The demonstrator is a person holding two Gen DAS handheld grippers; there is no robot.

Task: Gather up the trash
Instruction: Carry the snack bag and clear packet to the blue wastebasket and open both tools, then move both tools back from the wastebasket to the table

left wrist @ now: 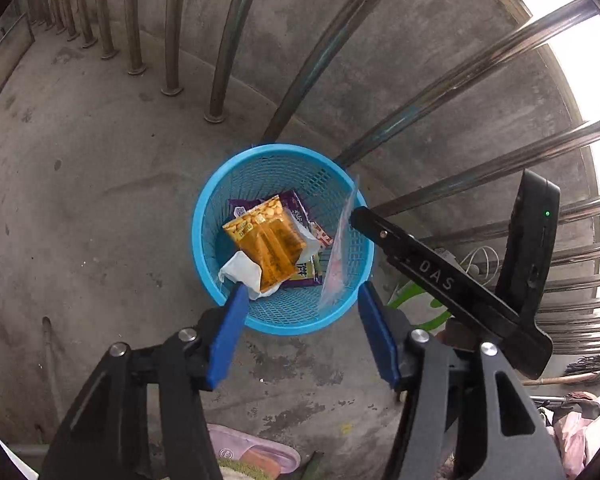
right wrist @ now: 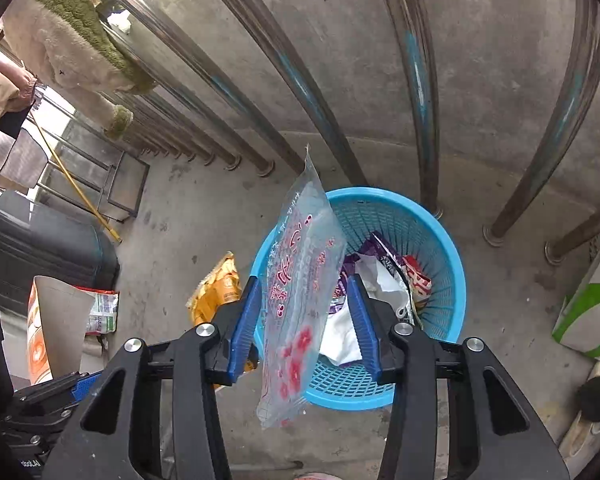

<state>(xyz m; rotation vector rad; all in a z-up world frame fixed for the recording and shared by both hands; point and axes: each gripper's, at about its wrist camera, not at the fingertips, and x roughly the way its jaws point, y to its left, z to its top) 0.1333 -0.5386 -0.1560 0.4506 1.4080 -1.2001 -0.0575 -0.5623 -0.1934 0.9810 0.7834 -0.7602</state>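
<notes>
Perforated blue plastic basket [left wrist: 342, 184], glossy orange foil wrapper [left wrist: 274, 242], clear crinkled plastic bag [right wrist: 300, 292], rough concrete floor [left wrist: 100, 200], shiny metal bars [left wrist: 236, 32]

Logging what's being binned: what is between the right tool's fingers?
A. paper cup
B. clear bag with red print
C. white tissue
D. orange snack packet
B: the clear bag with red print shows between the spread fingers of the right tool, by the blue basket.

Concrete floor [left wrist: 80, 208]: blue basket [left wrist: 204, 240], slipper [left wrist: 256, 454].
</notes>
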